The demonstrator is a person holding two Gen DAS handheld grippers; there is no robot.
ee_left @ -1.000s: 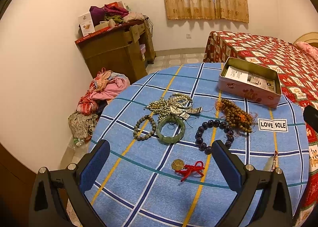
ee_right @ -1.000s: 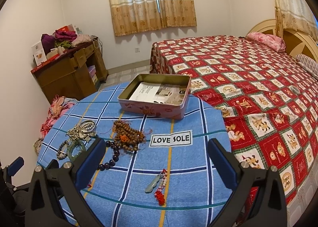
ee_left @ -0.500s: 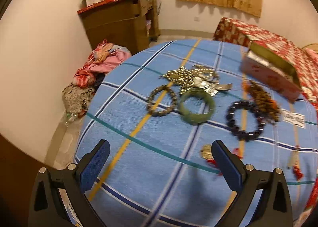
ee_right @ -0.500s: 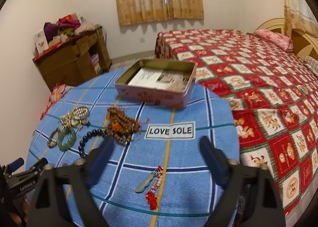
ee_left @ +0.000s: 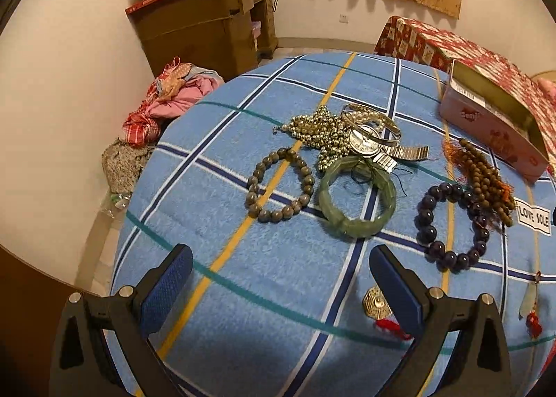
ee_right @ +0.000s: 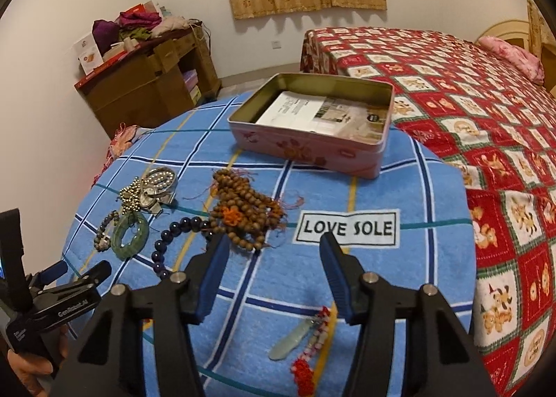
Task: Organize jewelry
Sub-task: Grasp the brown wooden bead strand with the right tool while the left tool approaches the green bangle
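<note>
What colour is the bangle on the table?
Pale green bangle; it shows best in the left wrist view.

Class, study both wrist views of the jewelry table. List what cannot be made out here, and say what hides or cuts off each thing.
- Gold octagonal coin charm with red knot: left wrist view, partly behind the left claw finger.
- Pale jade pendant with red tassel: right wrist view, its upper end hidden by the right claw finger.
- Printed paper in the pink rectangular tin: right wrist view, text too small to read.
- Silver wristwatch dial: left wrist view, too small to read.

Black claw [ee_left: 279,277], blue ribbed pads [ee_left: 166,287]
</note>
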